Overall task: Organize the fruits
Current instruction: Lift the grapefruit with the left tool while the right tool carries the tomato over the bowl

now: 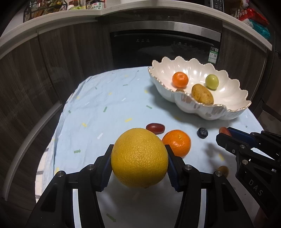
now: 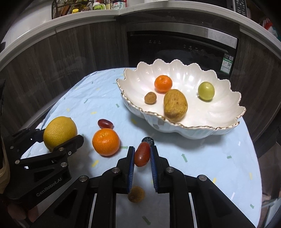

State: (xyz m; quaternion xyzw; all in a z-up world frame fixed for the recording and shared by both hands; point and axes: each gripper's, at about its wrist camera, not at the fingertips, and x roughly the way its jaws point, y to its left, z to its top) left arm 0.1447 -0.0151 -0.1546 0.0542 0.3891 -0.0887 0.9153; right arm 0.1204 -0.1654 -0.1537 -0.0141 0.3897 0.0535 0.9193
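Note:
My left gripper [image 1: 139, 157] is shut on a large yellow citrus [image 1: 139, 157], held above the cloth; both show in the right wrist view, gripper [image 2: 60, 134] and citrus [image 2: 59, 132]. My right gripper [image 2: 142, 154] is shut on a small red oblong fruit [image 2: 142, 154], tip seen in the left wrist view [image 1: 224, 130]. On the cloth lie an orange [image 2: 105, 142], a dark red fruit [image 2: 105, 123], a blueberry [image 2: 147, 140] and a small brown fruit [image 2: 136, 193]. The white scalloped bowl [image 2: 175, 130] holds a small orange [image 2: 163, 83], a green fruit [image 2: 206, 91], a brown kiwi-like fruit [image 2: 175, 105] and a small brown ball [image 2: 150, 98].
A round table under a pale blue cloth [image 2: 202, 166] carries everything. Behind it stand dark wood cabinets and a black built-in appliance [image 2: 180, 47]. A counter above holds bottles and a wire rack [image 2: 73, 7].

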